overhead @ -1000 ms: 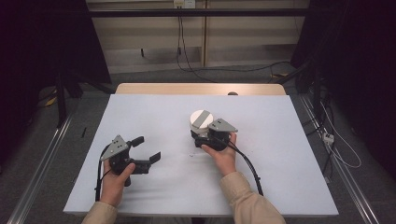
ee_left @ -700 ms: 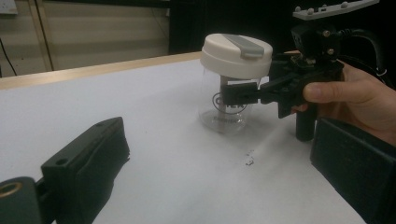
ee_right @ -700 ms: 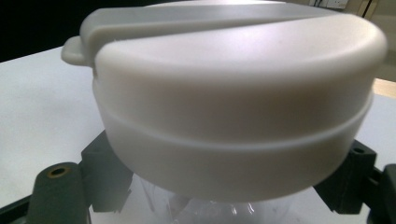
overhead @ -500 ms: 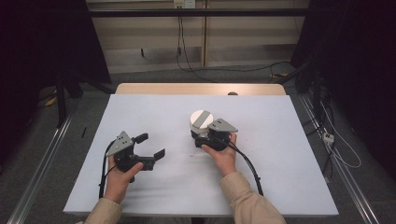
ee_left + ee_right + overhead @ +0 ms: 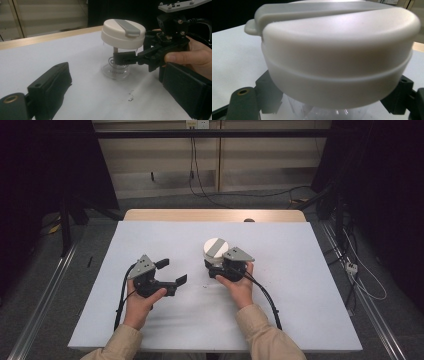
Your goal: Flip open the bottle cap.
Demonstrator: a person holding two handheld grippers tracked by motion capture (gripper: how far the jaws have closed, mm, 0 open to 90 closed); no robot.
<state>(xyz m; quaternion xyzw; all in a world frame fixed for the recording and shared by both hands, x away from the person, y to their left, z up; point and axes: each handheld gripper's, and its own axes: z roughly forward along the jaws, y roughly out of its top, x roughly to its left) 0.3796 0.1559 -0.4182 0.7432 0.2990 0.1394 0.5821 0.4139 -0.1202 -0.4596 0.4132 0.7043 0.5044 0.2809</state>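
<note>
At centre frame on the tabletop (image 5: 300,270), your right claw (image 5: 122,58) clamps the jar (image 5: 115,67) below its lid (image 5: 123,33). Keep that grip steady; bring your left claw (image 5: 172,272), jaws wide, level around the lid before closing.

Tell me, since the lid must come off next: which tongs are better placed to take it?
Left tongs: open, empty, beside the jar. Right tongs are shut on its glass under the lid.

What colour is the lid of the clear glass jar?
The round lid is white with a grey strip across its top, clearest in the left gripper view.
</note>
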